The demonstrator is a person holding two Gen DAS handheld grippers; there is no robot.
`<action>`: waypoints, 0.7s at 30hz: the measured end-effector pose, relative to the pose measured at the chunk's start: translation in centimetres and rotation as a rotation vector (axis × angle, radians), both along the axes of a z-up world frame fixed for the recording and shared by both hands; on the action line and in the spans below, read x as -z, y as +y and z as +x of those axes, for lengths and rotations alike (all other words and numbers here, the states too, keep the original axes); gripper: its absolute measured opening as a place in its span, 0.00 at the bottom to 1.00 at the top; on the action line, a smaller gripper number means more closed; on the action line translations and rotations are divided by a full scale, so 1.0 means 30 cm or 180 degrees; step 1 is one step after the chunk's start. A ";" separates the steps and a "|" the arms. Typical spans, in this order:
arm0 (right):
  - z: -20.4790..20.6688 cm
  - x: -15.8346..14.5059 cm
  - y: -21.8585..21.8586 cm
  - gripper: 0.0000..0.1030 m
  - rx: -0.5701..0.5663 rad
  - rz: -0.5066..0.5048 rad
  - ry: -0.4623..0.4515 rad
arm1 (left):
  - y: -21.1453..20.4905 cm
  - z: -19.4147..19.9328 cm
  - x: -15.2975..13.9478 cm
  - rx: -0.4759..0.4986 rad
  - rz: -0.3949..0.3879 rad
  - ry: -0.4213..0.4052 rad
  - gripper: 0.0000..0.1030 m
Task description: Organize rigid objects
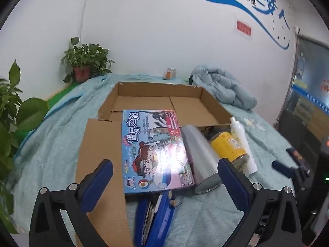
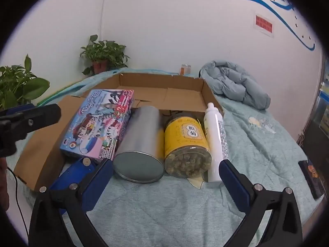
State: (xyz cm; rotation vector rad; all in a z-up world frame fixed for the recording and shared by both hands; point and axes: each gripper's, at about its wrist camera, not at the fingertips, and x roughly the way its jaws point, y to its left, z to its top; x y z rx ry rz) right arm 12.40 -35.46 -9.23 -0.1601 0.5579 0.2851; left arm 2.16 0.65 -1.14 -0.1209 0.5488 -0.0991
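Note:
An open cardboard box (image 1: 203, 109) (image 2: 185, 94) lies on a teal blanket. A colourful game box (image 1: 154, 150) (image 2: 100, 123) rests on its front edge. Beside it lie a silver tin can (image 1: 200, 156) (image 2: 141, 146), a yellow-labelled jar (image 1: 230, 148) (image 2: 187, 146) and a white bottle (image 1: 242, 144) (image 2: 214, 142). A blue case (image 1: 154, 220) (image 2: 76, 173) lies under the game box's near end. My left gripper (image 1: 164, 177) is open and empty above the game box's near end. My right gripper (image 2: 165, 175) is open and empty, just short of the can and jar.
A folded pale-blue jacket (image 2: 236, 84) lies at the back right. Potted plants (image 2: 104, 55) stand at the back left. A small jar (image 2: 185, 69) stands behind the box. A dark box (image 2: 310, 177) lies at the right edge. The box's flap (image 1: 98, 164) lies flat at left.

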 end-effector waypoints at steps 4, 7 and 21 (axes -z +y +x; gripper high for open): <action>0.046 0.031 -0.014 0.99 -0.0005 0.0000 0.0157 | -0.007 0.035 0.010 -0.0126 0.0192 0.0055 1.00; 0.070 0.053 -0.011 0.99 -0.0023 -0.0011 0.0260 | -0.026 0.054 0.027 -0.0114 0.0295 0.0172 1.00; 0.111 0.098 0.033 0.99 -0.0171 -0.0115 0.0423 | 0.005 0.149 0.102 -0.0266 0.0295 0.0431 1.00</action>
